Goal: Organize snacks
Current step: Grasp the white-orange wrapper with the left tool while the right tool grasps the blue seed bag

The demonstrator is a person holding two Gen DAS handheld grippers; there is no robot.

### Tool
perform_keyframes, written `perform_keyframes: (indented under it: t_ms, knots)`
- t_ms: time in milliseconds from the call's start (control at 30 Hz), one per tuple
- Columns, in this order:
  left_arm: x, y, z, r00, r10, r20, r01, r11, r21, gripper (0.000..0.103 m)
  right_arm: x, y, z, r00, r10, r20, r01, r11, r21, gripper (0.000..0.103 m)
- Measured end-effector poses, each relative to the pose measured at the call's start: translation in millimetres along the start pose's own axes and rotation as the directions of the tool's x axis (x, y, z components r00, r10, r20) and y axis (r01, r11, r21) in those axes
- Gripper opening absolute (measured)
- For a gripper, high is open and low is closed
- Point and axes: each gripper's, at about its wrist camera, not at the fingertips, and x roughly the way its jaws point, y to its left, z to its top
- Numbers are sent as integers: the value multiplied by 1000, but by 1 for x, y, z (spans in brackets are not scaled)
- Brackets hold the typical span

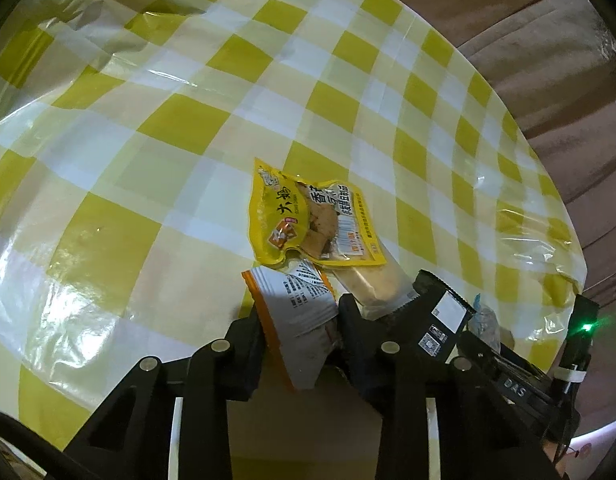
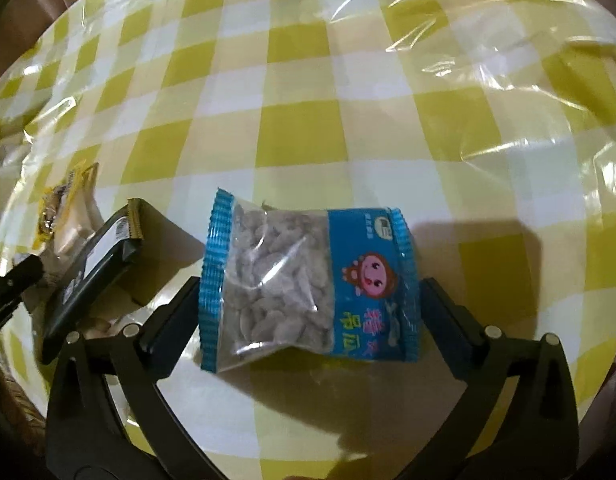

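Pinching an orange-edged packet (image 1: 296, 312), left fingers (image 1: 260, 344); right fingers (image 2: 444, 312) spread, straddling blue bag (image 2: 308, 284).

A round table (image 1: 180, 128) fills both views, dressed in a checked cloth (image 2: 292, 128) of yellow-green, pale cream and white squares. Over the cloth lies a clear plastic sheet (image 2: 520, 80), creased and puckered in places (the wrinkles catch the light as bright streaks, most of all toward the upper right of the right wrist view and along the left edge of the left wrist view). At the right rim in the left wrist view the plastic bunches up where it folds over the table's edge. Beyond that rim stands brownish upholstered furniture (image 1: 520, 20), its surface soft and dim; what kind of seat it is cannot be told.
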Motion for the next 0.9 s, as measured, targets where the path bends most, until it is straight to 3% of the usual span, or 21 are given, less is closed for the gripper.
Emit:
perform_keyframes:
  t_ms: [167, 267, 600, 900]
  knots:
    - [-1, -1, -2, 1000, -9, 6, 9, 1000, 0, 34, -2, -2, -1, 1000, -3, 27, 2, 1000, 13, 92]
    - [-3, -1, -4, 1000, -15, 10, 15, 1000, -2, 33, -9, 3, -3, 998, -14, 61, 14, 1000, -3, 75]
    - [-15, -1, -12, 999, -33, 30, 33, 999, -8, 32, -18, -1, -7, 998, 10, 69, -10, 1000, 10, 65]
    - [-34, 0, -25, 998, -32, 55, 32, 999, -11, 32, -36, -8, -20, 997, 43, 69, -45, 998, 33, 61]
